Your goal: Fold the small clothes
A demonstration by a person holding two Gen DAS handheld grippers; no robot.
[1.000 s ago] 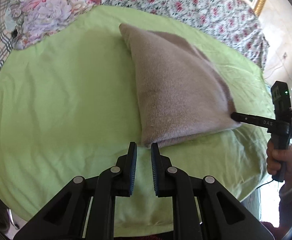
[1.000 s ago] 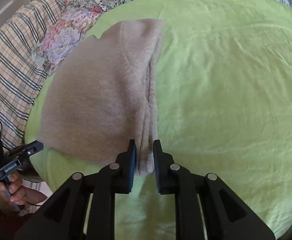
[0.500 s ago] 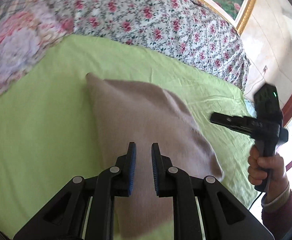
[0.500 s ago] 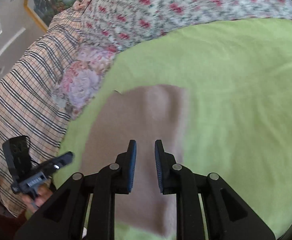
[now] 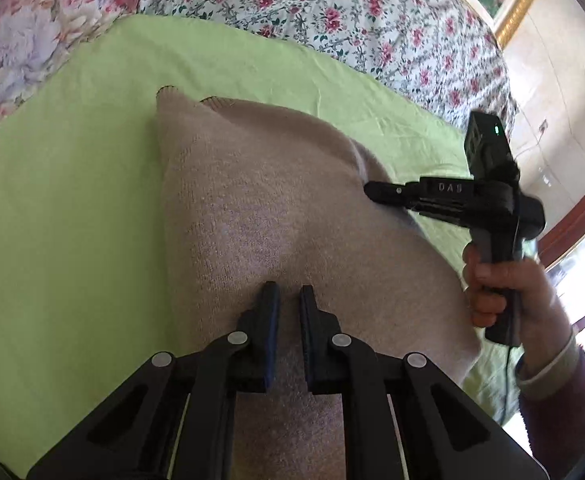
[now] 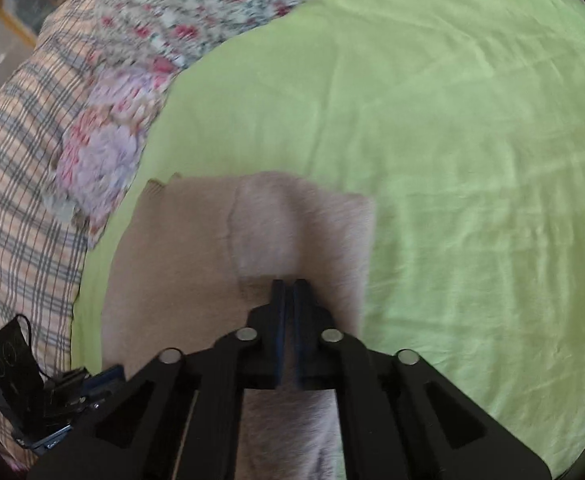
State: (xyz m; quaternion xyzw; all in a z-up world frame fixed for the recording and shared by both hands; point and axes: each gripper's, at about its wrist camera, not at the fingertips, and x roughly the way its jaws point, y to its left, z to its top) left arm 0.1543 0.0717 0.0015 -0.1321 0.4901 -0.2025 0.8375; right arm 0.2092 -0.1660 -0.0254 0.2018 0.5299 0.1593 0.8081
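A beige knit garment (image 5: 276, 208) lies folded on the light green sheet (image 5: 64, 208). My left gripper (image 5: 289, 294) points down into its near middle. Its jaws are closing, a narrow gap is left, and the knit puckers up between the tips. Held by a person's hand (image 5: 504, 292), my right gripper (image 5: 370, 192) reaches in from the right and meets the garment's right edge. In the right wrist view the right gripper (image 6: 289, 284) is closing to almost nothing on a paler raised flap of the garment (image 6: 300, 224). The left gripper (image 6: 104, 376) shows at the lower left.
A floral quilt (image 5: 332, 12) covers the far side of the bed. A purple-flowered pillow (image 6: 104, 152) and a plaid cover (image 6: 16, 184) lie along the left. The green sheet (image 6: 472, 160) spreads to the right of the garment. A gold-framed picture (image 5: 520, 4) hangs behind.
Both grippers moved forward from the garment's near edge onto its body. Both jaws narrowed, the right one nearly to nothing. The right gripper now touches the garment's right edge.
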